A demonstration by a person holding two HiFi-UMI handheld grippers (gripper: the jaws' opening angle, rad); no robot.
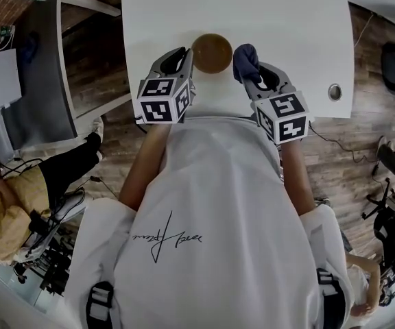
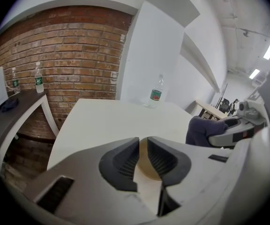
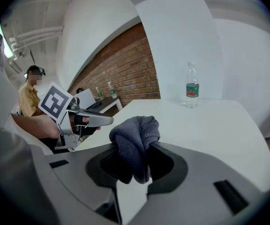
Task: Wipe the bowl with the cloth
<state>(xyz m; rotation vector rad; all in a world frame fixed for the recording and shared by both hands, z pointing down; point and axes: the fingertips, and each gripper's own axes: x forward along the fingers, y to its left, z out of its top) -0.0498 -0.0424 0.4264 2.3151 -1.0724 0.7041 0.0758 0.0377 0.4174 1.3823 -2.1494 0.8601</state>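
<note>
The round brown bowl (image 1: 211,53) sits open side up on the white table (image 1: 252,12), close to the edge nearest the person. It is round, so it has no long side and points only up.

The left gripper (image 1: 181,57) is right beside the bowl's left rim. In the left gripper view its jaws stand a little apart, and the brown of the bowl (image 2: 146,158) shows through the thin gap. I cannot tell if the rim is between the jaws, and the pads do not seem to press on it.

The right gripper (image 1: 254,76) is just to the right of the bowl. Its jaws are squeezed tight on the dark blue-grey fuzzy cloth (image 3: 135,135). The cloth is bunched into a lump. Its long way runs through the jaws, with the fat end poking out past the tips toward the bowl and a loose tail hanging below.

I think the wiping has not started yet. This looks like the getting-ready step. Next, the left gripper needs to hold the bowl steady by its rim. Then the right gripper needs to push the fat end of the cloth down into the bowl and rub it round.
</note>
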